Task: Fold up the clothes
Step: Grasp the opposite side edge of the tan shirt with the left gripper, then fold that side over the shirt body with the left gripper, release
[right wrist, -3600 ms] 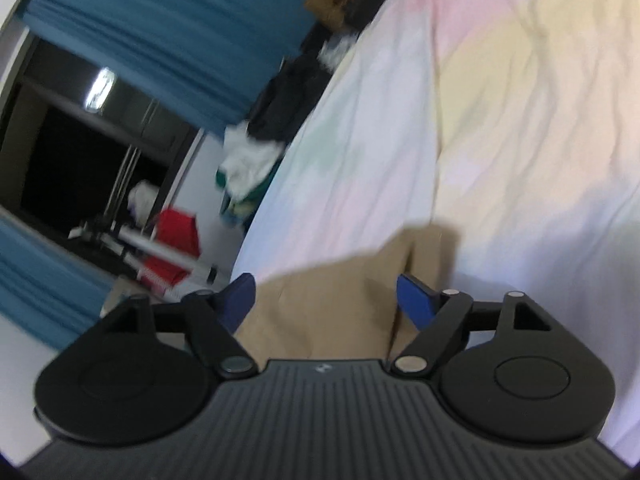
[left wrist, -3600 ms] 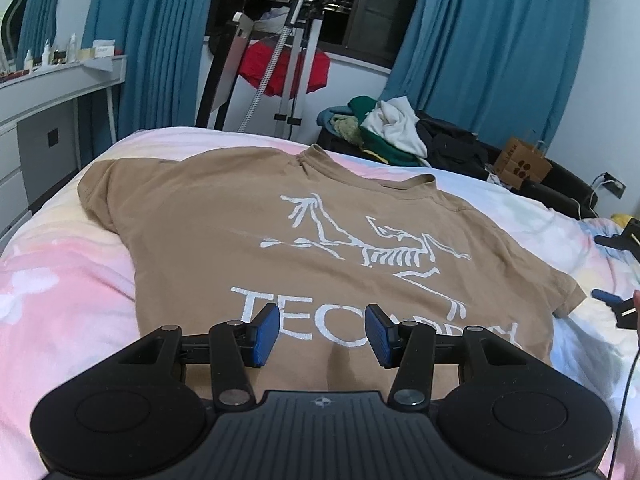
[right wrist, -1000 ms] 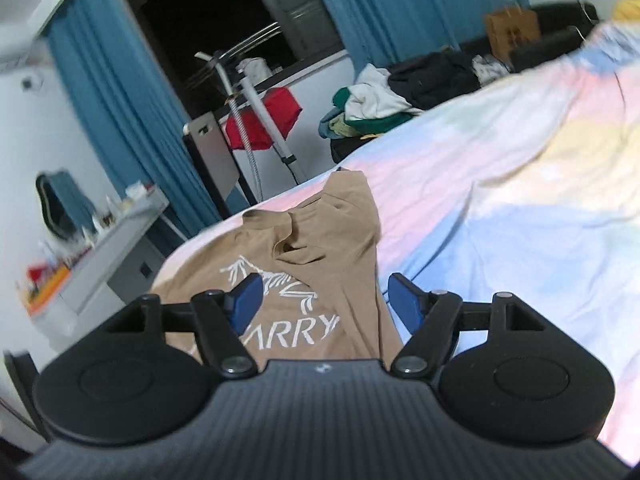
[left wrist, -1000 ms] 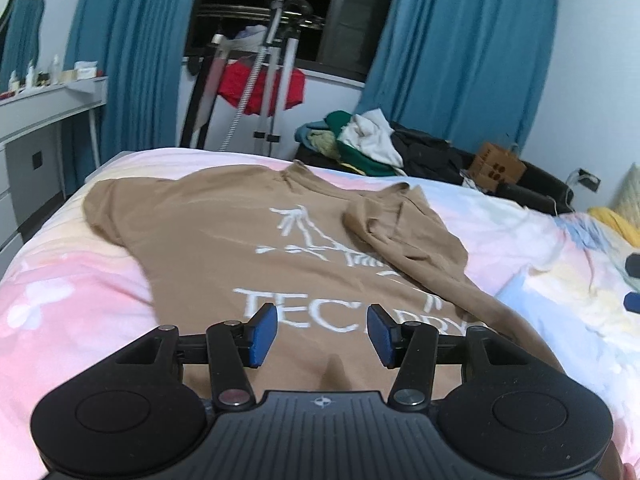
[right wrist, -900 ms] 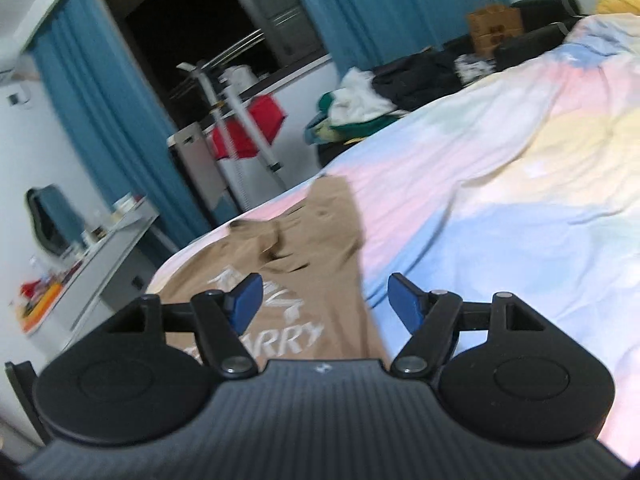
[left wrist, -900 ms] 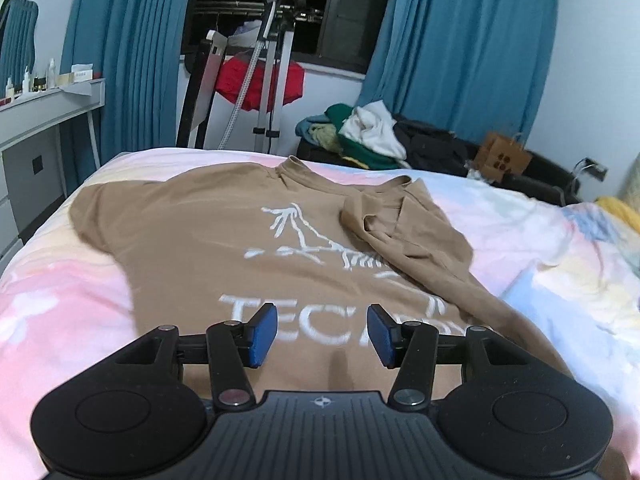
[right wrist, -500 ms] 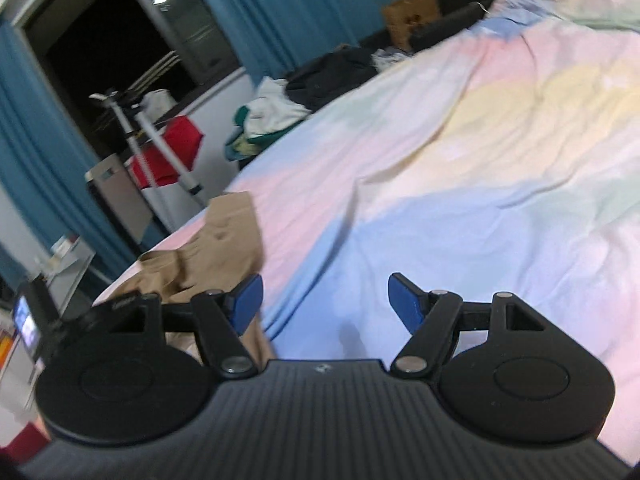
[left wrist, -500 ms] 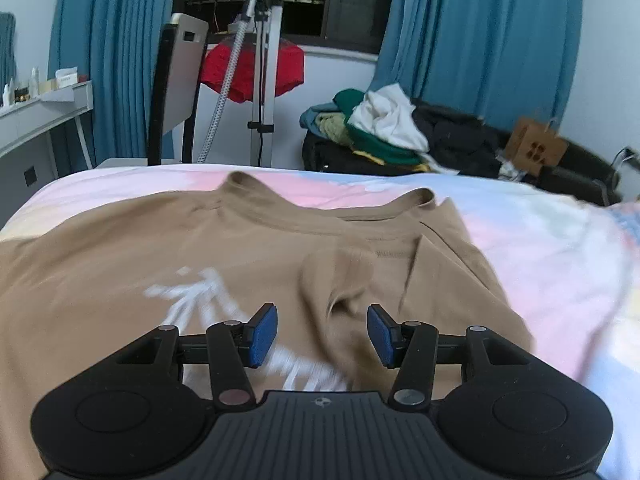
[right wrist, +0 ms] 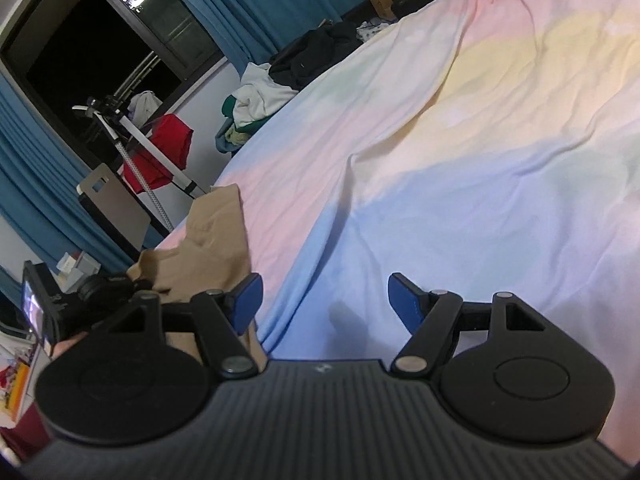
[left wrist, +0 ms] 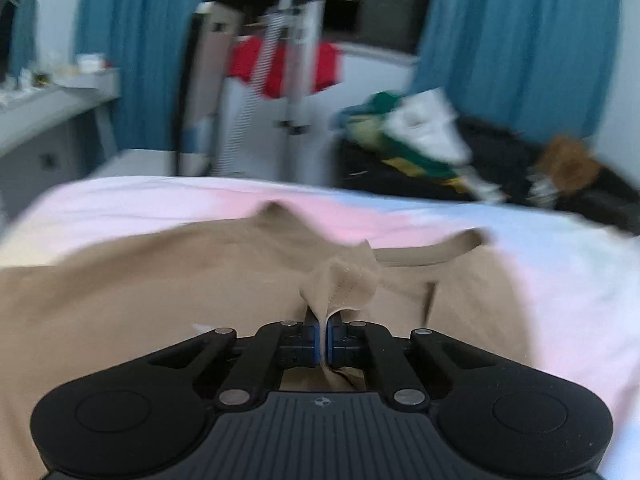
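In the left wrist view, the left gripper point(left wrist: 323, 330) sits at lower centre with its blue pads just drawn together, pinching a raised fold of the tan T-shirt point(left wrist: 120, 300). The pinched cloth stands up in a small peak above the fingertips, near the shirt's collar point(left wrist: 440, 254). The shirt lies spread across the lower half of the frame on the pastel bedsheet point(left wrist: 180, 200), its right side folded over. Behind the bed, blurred, are teal curtains point(left wrist: 512, 40), a red garment point(left wrist: 280, 64) on a stand, and a clothes pile point(left wrist: 412, 132) at right.

In the right wrist view, the right gripper point(right wrist: 323, 304) hangs at lower centre with its fingers spread wide, nothing between them, over bare sheet. The shirt shows at the left edge of the frame, where the left gripper also appears, gripping it.
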Demonstrator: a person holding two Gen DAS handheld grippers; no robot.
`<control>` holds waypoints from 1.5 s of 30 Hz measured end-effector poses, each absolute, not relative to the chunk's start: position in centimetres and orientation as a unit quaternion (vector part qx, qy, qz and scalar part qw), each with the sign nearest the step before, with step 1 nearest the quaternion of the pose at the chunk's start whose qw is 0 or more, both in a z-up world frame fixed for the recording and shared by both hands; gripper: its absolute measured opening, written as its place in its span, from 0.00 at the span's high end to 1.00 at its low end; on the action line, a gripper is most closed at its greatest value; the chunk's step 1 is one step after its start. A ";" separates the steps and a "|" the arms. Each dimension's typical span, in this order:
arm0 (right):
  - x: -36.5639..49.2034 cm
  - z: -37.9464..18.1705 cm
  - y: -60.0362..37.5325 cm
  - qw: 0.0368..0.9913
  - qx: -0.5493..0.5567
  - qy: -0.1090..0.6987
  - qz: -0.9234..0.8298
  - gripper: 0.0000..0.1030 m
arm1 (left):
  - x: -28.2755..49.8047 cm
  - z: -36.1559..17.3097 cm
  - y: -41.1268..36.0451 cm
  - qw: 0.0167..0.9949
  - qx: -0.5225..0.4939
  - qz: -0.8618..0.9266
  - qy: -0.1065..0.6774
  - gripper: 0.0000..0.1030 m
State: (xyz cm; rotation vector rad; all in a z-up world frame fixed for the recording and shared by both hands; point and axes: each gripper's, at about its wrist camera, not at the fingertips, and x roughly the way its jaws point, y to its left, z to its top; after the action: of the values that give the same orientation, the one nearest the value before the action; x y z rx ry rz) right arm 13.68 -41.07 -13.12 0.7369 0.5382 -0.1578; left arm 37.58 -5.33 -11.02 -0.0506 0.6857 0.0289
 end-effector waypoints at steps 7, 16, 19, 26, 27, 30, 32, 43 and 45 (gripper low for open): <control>13.9 -12.9 -40.3 0.902 0.338 0.265 -0.046 0.30 | 36.9 -12.6 -3.6 0.930 -0.057 0.024 0.362 0.68; 13.3 -11.9 -40.1 0.905 0.344 0.249 -0.006 0.30 | 20.3 -7.2 -4.2 0.924 -0.095 -0.115 0.353 0.52; 12.7 -11.0 -39.8 0.911 0.335 0.243 0.006 0.30 | 13.2 -7.3 -4.9 0.902 -0.136 -0.163 0.376 0.52; 7.4 -8.0 -41.1 0.914 0.343 0.218 0.012 0.30 | 2.9 -11.3 -8.0 0.851 -0.183 -0.232 0.435 0.52; 6.3 -7.5 -41.4 0.915 0.343 0.214 0.012 0.30 | 2.3 -11.9 -8.5 0.846 -0.182 -0.236 0.442 0.52; 2.8 -6.2 -41.7 0.923 0.332 0.196 0.008 0.30 | 1.2 -13.6 -9.9 0.837 -0.175 -0.247 0.455 0.53; 1.1 -6.6 -41.5 0.922 0.338 0.190 0.001 0.29 | 1.2 -14.2 -10.6 0.838 -0.168 -0.255 0.451 0.61; 4.3 -9.0 -37.8 0.908 0.289 0.299 0.044 0.29 | 1.8 -8.5 -3.4 0.812 -0.228 -0.291 0.452 0.99; 4.9 -9.3 -36.8 0.908 0.269 0.317 0.053 0.29 | 2.2 -7.9 -1.2 0.813 -0.226 -0.275 0.461 0.99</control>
State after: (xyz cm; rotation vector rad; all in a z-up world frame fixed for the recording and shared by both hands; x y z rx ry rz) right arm 4.91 -36.85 -9.31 0.5560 0.6537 0.1095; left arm 2.15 -1.15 -7.94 -0.4823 0.9842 -0.5877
